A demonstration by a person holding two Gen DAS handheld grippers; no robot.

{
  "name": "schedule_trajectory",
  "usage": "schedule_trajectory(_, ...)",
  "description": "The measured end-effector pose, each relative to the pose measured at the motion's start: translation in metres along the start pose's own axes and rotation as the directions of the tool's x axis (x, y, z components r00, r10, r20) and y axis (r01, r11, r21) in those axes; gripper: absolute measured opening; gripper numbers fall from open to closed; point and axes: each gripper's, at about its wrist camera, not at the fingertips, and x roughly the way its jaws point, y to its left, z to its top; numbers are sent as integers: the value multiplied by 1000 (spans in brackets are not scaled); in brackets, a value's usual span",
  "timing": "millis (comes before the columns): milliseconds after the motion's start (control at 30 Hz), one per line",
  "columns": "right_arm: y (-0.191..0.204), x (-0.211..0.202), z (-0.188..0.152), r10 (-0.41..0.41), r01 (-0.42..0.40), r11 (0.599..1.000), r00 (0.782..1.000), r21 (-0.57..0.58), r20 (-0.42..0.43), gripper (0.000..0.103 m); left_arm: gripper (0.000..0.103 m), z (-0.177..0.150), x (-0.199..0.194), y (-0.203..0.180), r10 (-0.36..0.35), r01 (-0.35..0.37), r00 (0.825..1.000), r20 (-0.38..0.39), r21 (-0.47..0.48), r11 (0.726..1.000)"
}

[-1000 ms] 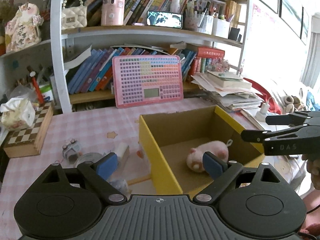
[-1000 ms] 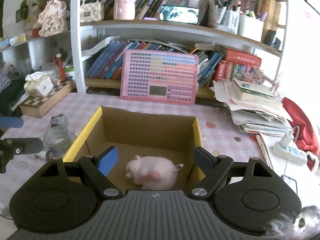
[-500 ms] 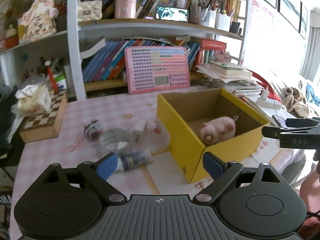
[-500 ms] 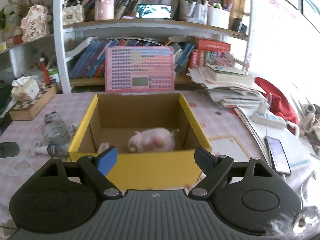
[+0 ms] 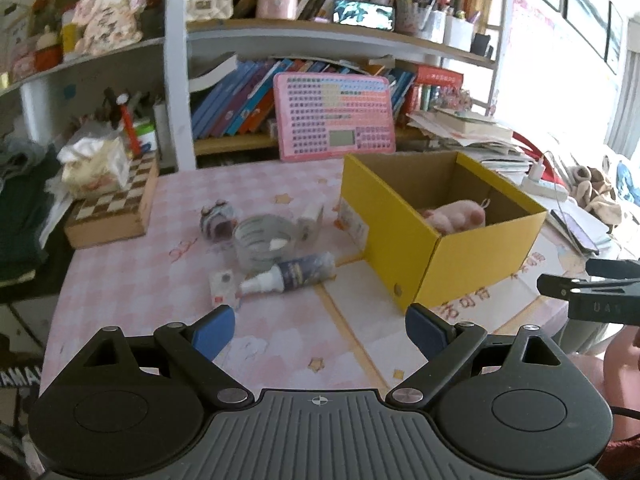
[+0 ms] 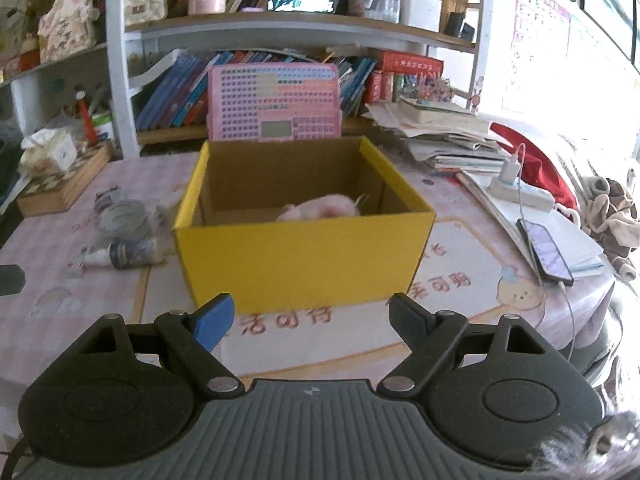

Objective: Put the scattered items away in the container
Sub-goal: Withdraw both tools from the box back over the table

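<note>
A pink plush toy point(image 6: 320, 210) lies inside the yellow cardboard box point(image 6: 304, 256), straight ahead of the right gripper point(image 6: 311, 318), whose jaws stand wide and empty. Ahead and left of the left gripper point(image 5: 320, 330), also wide and empty, a spray bottle point(image 5: 294, 274) and a tape roll point(image 5: 262, 242) lie on the pink tablecloth point(image 5: 280, 344).

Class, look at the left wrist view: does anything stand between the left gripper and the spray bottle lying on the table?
Nothing visible does. The left gripper has open, empty jaws, and only bare tablecloth lies between it and the spray bottle. The tape roll sits just behind the bottle, not in front.
</note>
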Motion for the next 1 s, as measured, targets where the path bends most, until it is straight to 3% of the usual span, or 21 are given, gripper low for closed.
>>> schedule_trajectory(200, 21, 0, -12, 28, -29, 999, 999, -31, -43, 84, 94, -13, -3, 13, 19, -20, 1000, -23, -30, 999)
schedule_trajectory(467, 48, 3, -19, 98, -106, 990, 991, -95, -87, 84, 94, -28, -4, 22, 57, -58, 997, -46, -2, 998)
schedule_trajectory(1000, 87, 11, -19, 206, -228, 954, 970, -194, -129, 81, 94, -33, -3, 39, 59, -61, 996, -59, -25, 998)
